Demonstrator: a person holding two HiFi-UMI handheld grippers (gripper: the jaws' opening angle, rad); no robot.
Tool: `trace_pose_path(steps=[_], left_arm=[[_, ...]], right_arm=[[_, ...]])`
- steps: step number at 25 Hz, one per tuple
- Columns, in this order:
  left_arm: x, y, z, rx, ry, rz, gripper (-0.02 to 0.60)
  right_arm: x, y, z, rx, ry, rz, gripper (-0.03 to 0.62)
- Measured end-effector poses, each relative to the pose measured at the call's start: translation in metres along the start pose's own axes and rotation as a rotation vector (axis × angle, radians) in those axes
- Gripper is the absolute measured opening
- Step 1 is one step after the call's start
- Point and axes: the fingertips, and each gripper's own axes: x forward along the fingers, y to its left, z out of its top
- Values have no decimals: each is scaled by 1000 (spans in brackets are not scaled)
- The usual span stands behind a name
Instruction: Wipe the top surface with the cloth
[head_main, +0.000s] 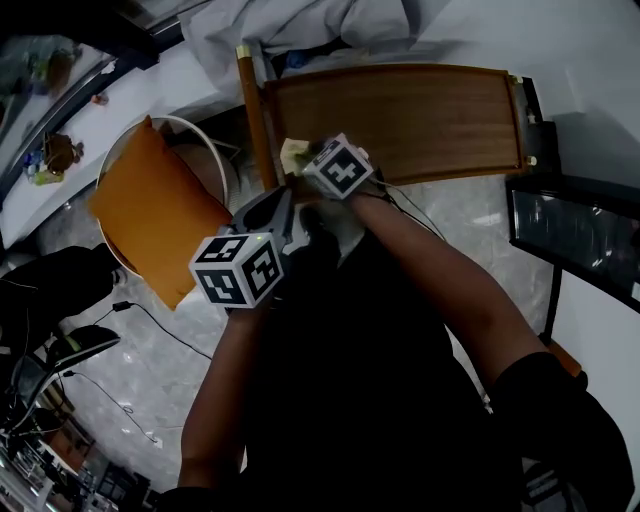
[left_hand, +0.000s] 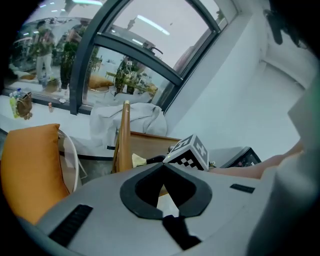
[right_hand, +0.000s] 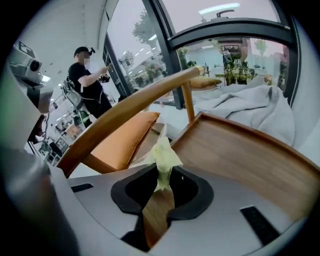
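Two grippers hang close together at the near corner of the wooden tabletop (head_main: 420, 115) on its cushion side. The right gripper (right_hand: 163, 175) has its jaws pressed together on a pale yellow-green cloth (right_hand: 164, 152). The cloth is pinched between the jaw tips, and a crumpled tuft of it stands up past them, over that corner of the tabletop. From the head view the same cloth (head_main: 293, 153) pokes out just beyond the right gripper (head_main: 312, 172), right at the tabletop's raised rim. The left gripper (left_hand: 163, 164) sits just short of the tabletop's near edge, off the wood. Its jaws meet tip to tip with nothing between them, and they point toward the right gripper's marker cube (left_hand: 192, 152) and the cloth (left_hand: 138, 160) beside it. The left gripper (head_main: 288, 200) touches neither the cloth nor the tabletop. An orange cushion (head_main: 150, 215) lies on a white-framed chair (head_main: 190, 123) beside that end of the tabletop. Crumpled white fabric (right_hand: 250, 107) is heaped past the tabletop's far edge.
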Motion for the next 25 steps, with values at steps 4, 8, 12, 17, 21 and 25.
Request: trace_pose_path(steps=[4, 8, 12, 17, 21, 25], left_arm=[[-2, 15, -4, -11, 16, 8, 12], [-1, 21, -9, -11, 29, -1, 12], [2, 18, -9, -2, 44, -18, 12], [11, 10, -3, 8, 47, -31, 12], [22, -1, 3, 15, 51, -42, 12], [37, -20, 2, 32, 74, -62, 12]], right_arm=[[23, 5, -5, -107, 57, -29, 81], [31, 2, -8, -164, 71, -54, 81], [33, 3, -10, -212, 89, -47, 81], [28, -7, -15, -186, 86, -52, 81], [16, -23, -25, -209, 99, -77, 81], [-2, -45, -45, -183, 114, -97, 81]])
